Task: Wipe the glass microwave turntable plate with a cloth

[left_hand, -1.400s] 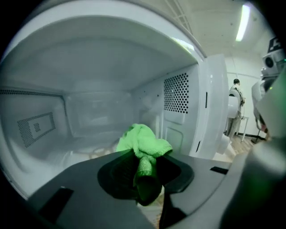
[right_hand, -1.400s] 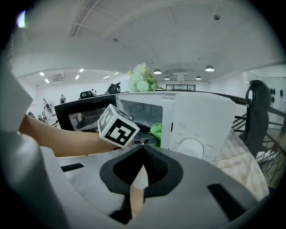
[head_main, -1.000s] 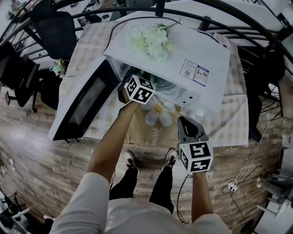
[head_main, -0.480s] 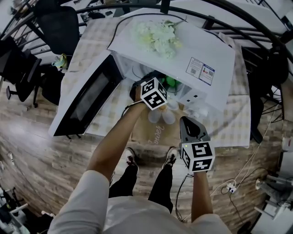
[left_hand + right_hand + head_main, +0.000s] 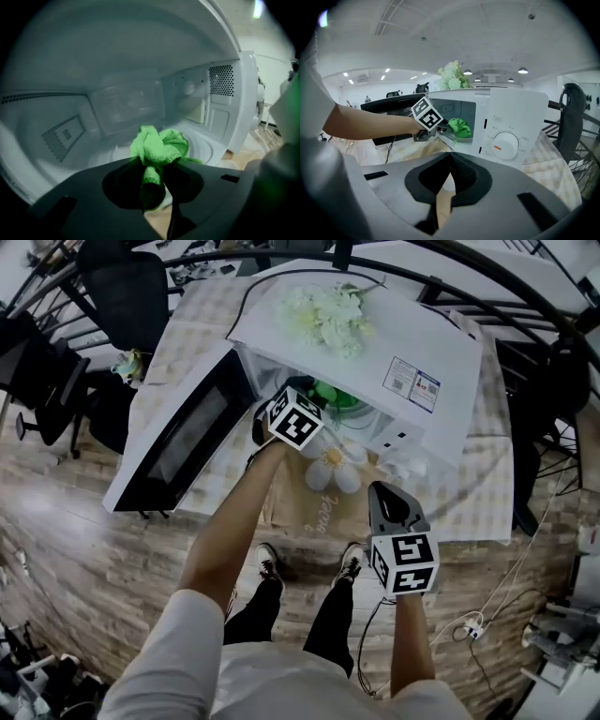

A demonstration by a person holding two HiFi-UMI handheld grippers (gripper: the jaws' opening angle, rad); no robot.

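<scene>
Left gripper (image 5: 298, 418): reaches into the open white microwave (image 5: 412, 343) on the worktop (image 5: 489, 486). Its own view shows the jaws of the left gripper (image 5: 152, 171) clamped on a bunched green cloth (image 5: 158, 147), which sits low in the cavity over the glass turntable plate (image 5: 208, 149). The plate's round rim is visible to the right of the cloth. Whether the cloth presses on the glass cannot be told.

Head view: only a patch of the cloth (image 5: 334, 395) shows past the marker cube; the plate is not distinguishable there. The door (image 5: 178, 442) hangs wide to the left, and white flowers (image 5: 323, 320) lie on the microwave's top.

Right gripper (image 5: 389, 495): held back from the worktop edge, well apart from the microwave. Its own view shows the right gripper (image 5: 450, 161) with jaws together, nothing between them. That view alone shows the control dial (image 5: 506, 145), with the cloth (image 5: 459, 126) resting at the plate's (image 5: 458, 138) level.
</scene>
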